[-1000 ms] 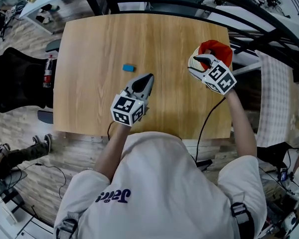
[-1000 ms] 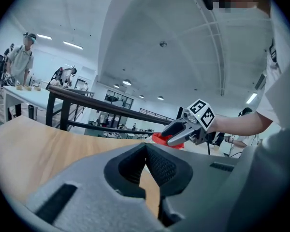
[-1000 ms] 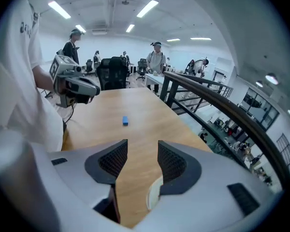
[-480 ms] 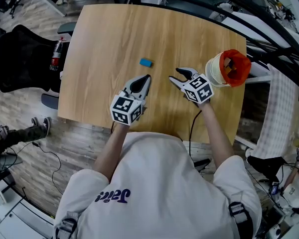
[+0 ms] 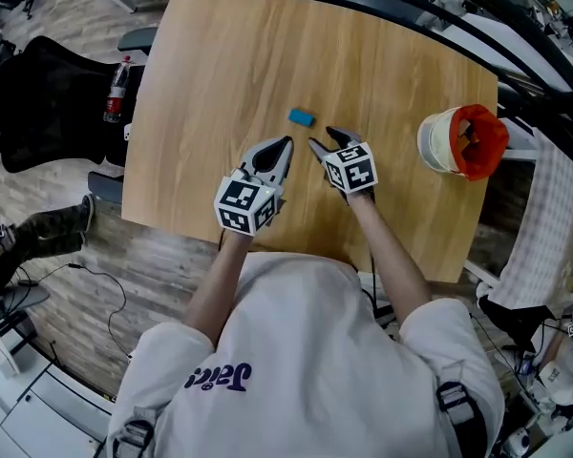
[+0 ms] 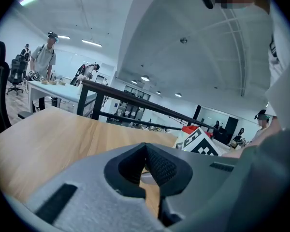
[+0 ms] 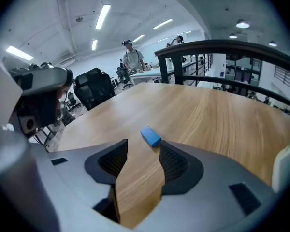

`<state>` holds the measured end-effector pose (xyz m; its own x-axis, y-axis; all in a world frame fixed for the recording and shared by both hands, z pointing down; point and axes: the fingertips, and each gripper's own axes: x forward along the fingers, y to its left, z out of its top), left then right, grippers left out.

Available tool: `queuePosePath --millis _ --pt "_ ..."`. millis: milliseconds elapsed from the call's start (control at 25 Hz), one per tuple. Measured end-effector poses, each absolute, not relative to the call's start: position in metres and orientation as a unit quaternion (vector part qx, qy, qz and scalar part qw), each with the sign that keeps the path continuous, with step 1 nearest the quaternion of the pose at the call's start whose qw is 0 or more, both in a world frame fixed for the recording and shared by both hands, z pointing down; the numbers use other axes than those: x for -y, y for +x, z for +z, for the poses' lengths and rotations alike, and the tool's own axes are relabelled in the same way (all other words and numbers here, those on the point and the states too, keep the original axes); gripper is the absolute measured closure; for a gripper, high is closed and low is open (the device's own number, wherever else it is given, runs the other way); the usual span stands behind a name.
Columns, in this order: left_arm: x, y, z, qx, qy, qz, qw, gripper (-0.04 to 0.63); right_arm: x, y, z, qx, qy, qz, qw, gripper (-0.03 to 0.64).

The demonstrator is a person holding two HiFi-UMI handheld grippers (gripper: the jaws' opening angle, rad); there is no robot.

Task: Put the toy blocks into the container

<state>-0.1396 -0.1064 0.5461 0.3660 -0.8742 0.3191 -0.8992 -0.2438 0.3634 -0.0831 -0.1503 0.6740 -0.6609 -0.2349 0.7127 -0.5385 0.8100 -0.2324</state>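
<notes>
A small blue block (image 5: pixel 302 116) lies flat on the wooden table (image 5: pixel 229 55). In the right gripper view the same blue block (image 7: pixel 150 136) sits just beyond the tips of my right gripper (image 7: pixel 141 149), a little toward its right jaw. That right gripper (image 5: pixel 325 140) stands open with nothing between its jaws. My left gripper (image 5: pixel 285 145) hovers over the table to the left of it, jaws together and empty, as the left gripper view (image 6: pixel 146 147) confirms. The container (image 5: pixel 461 141), a white tub with a red lining, stands at the table's right edge and holds blocks.
A black chair (image 5: pixel 43 93) stands left of the table. Dark railings (image 5: pixel 516 27) run behind the container at the right. People stand at a far desk (image 6: pixel 63 88) in the left gripper view.
My right gripper has swung from over the container leftward and down to just short of the blue block. The left gripper has drifted only slightly, and the camera has shifted.
</notes>
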Motion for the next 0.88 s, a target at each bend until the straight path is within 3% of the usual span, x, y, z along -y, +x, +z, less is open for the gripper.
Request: queuePosePath --millis 480,880 --pt "0.114 -0.196 0.573 0.575 0.770 0.036 0.275 0.588 0.171 -0.130 0.728 0.838 0.315 0.240 0.376 0.344" --pt "0.121 -0.238 0.586 0.578 0.765 0.042 0.283 0.588 0.185 -0.137 0.738 0.787 0.414 0.247 0.385 0.328"
